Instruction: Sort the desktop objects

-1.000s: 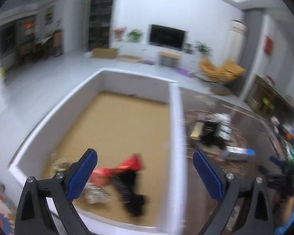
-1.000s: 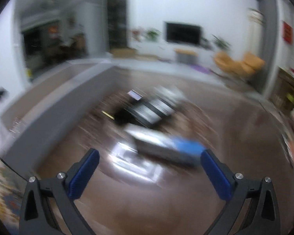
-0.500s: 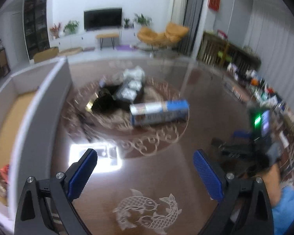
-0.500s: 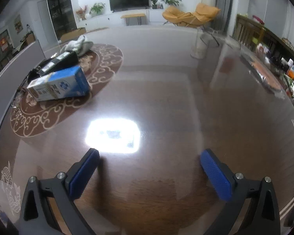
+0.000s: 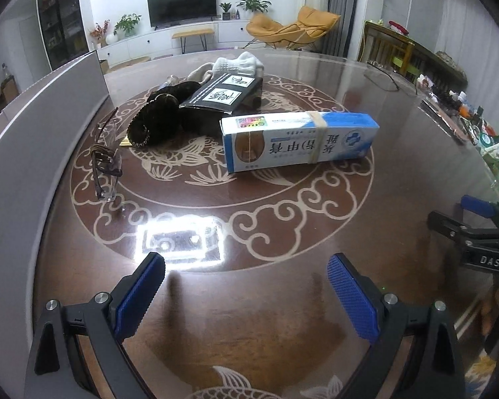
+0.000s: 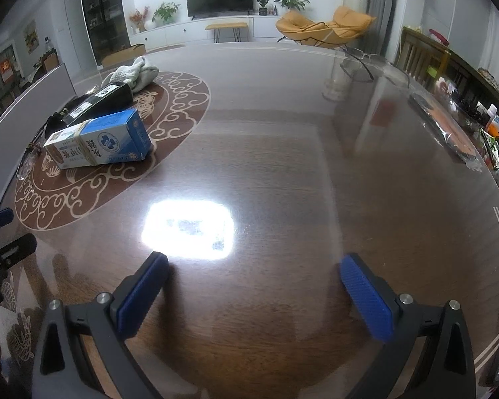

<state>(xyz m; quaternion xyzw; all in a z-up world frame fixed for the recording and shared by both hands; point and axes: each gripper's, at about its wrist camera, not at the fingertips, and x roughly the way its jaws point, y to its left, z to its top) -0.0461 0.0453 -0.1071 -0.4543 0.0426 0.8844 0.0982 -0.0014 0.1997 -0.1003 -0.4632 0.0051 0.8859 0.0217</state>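
A blue and white box [image 5: 299, 141] bound with a rubber band lies on the brown table's round pattern; it also shows in the right wrist view [image 6: 98, 143]. Behind it lie a black box [image 5: 224, 94] with white labels, a dark furry item [image 5: 156, 119], a white sock [image 5: 236, 63] and glasses [image 5: 104, 156] at the left. My left gripper [image 5: 246, 296] is open and empty, well short of the blue box. My right gripper [image 6: 254, 292] is open and empty over bare table, to the right of the pile.
A grey-walled bin [image 5: 33, 126] stands along the table's left side. Another pair of glasses [image 6: 359, 60] lies at the far edge. A wrapped packet [image 6: 445, 129] and small clutter [image 6: 495, 139] line the right edge. A ceiling light glares on the table [image 6: 188, 229].
My left gripper has swung right, from over the bin with its red and black items to facing the pile on the table. My right gripper has swung right, away from the blue box.
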